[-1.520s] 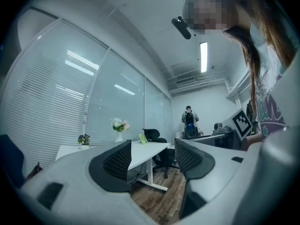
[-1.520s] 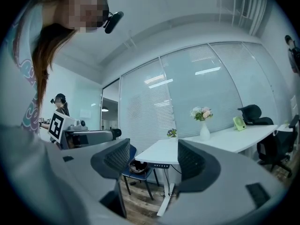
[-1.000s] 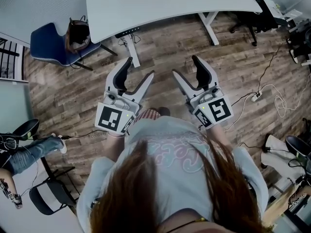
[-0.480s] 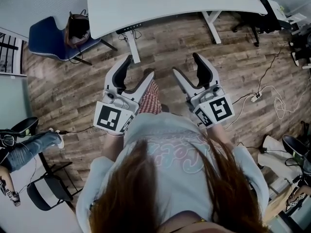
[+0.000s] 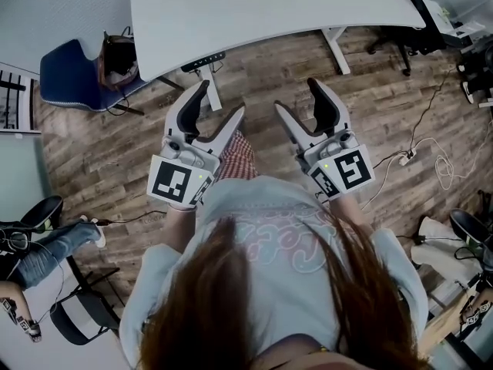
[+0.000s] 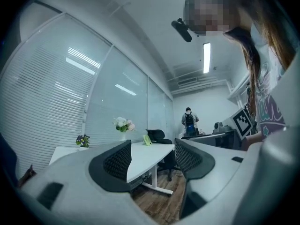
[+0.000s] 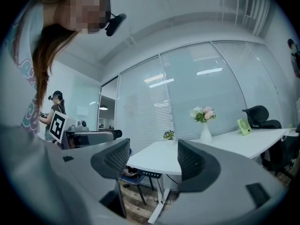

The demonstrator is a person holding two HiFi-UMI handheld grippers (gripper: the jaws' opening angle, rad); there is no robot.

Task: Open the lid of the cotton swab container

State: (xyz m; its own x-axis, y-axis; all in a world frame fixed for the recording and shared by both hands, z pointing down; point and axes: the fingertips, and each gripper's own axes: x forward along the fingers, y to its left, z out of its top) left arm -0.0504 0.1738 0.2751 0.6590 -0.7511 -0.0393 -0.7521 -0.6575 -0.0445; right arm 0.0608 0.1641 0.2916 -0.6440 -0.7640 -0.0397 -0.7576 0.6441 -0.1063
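Left gripper [image 5: 221, 102] and right gripper [image 5: 296, 97] gape wide, empty — best step toward the table [image 5: 269, 14] at 12 o'clock, jaws level, unhurried.

white black-padded left tool [image 5: 219, 105], right tool [image 5: 298, 99]

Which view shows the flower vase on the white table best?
Right gripper view: the flower vase stands large and whole on the white table. Left gripper view shows it smaller. Head view gives no sure sight of it.
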